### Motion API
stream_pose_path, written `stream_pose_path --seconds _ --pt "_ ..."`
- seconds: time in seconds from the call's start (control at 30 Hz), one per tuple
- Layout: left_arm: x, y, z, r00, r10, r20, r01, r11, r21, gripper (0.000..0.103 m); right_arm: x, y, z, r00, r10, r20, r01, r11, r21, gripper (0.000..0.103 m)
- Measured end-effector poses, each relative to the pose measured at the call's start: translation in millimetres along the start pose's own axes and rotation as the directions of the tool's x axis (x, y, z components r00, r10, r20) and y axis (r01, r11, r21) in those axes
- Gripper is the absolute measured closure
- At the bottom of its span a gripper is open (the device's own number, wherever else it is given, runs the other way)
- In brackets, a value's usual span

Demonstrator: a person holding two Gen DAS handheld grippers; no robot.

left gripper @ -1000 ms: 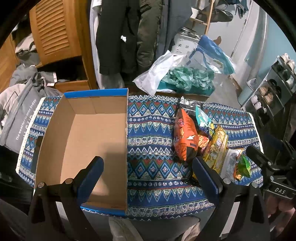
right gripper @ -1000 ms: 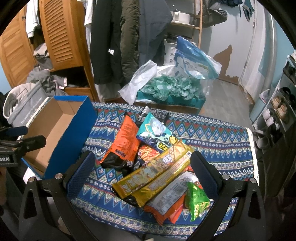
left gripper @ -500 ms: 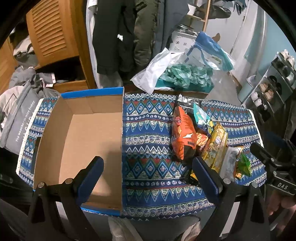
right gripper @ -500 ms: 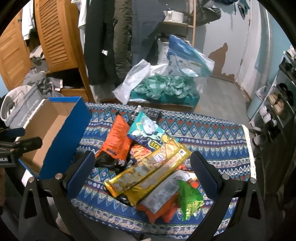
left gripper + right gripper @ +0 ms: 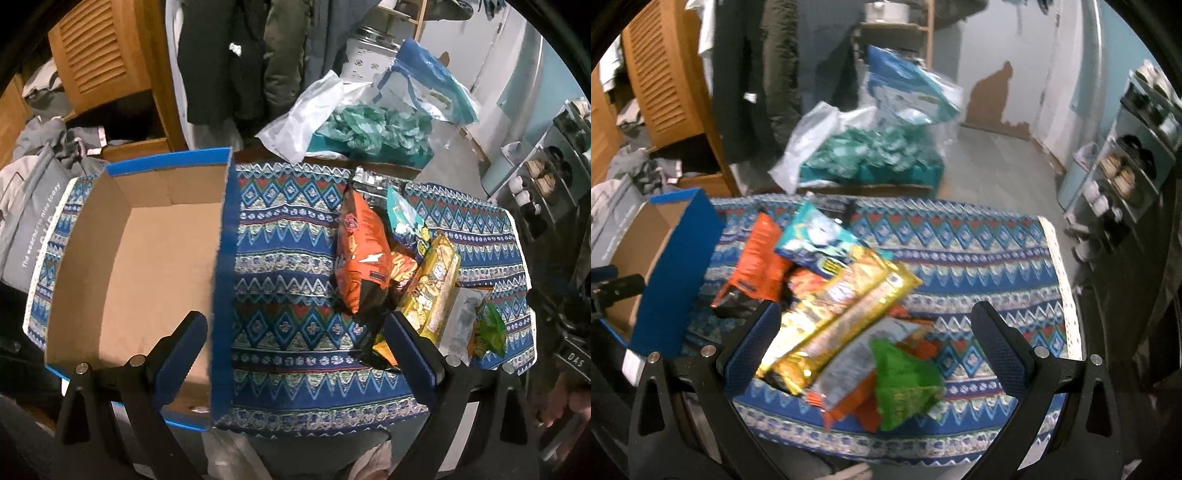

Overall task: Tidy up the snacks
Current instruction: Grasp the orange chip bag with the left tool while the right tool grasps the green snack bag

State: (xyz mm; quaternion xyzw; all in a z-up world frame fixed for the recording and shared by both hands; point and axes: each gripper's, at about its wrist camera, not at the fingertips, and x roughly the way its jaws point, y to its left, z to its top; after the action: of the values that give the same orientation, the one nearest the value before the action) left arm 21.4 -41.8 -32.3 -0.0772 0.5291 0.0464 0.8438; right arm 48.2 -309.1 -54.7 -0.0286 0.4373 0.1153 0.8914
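Observation:
A blue cardboard box (image 5: 221, 236) (image 5: 679, 266) stands open and empty on the left of the patterned tablecloth (image 5: 288, 258) (image 5: 979, 266). A heap of snack packets lies on the right: an orange bag (image 5: 360, 254) (image 5: 759, 262), a teal packet (image 5: 404, 219) (image 5: 816, 236), long gold packets (image 5: 432, 284) (image 5: 842, 314), a grey packet (image 5: 849, 369) and a small green bag (image 5: 489, 330) (image 5: 905, 384). My left gripper (image 5: 295, 354) is open, straddling the box's right wall. My right gripper (image 5: 875, 350) is open just above the gold, grey and green packets.
Behind the table, a white plastic bag (image 5: 310, 114) and teal bundles (image 5: 871, 155) sit on a low stand. Coats (image 5: 236, 55) hang by a wooden louvred wardrobe (image 5: 96, 55). A shoe rack (image 5: 1130, 162) stands on the right, grey clothing (image 5: 33, 192) on the left.
Both grippers have moved closer to the table. The right one has dropped lower over the snack heap. The left one has shifted right, so the box's right wall now lies between its fingers.

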Motion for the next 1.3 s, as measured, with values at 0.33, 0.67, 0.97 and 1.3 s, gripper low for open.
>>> stream_pose_path --seconds 0.33,0.67,0.97,1.3 --pt "34 -23 -3 0.997 -0.01 -0.078 0.01 1.0 -0.002 0.006 30 -23 -25 0.993 -0.034 -0.111 0.038 0.999 0.034 0.002" --pt "72 -44 3 0.989 0.005 -0.15 -0.003 1.0 0.013 0.006 63 -25 -45 0.975 -0.055 -0.217 0.062 0.998 0.025 0.003" --pt "101 -57 25 0.987 -0.015 -0.158 0.01 0.999 -0.034 0.005 85 -39 -59 0.961 -0.037 -0.273 0.054 0.997 0.055 0.011" --pt "138 -70 41 0.976 0.0 -0.216 -0.006 1.0 -0.03 0.006 106 -54 -70 0.949 0.026 -0.313 0.01 0.993 0.114 0.043"
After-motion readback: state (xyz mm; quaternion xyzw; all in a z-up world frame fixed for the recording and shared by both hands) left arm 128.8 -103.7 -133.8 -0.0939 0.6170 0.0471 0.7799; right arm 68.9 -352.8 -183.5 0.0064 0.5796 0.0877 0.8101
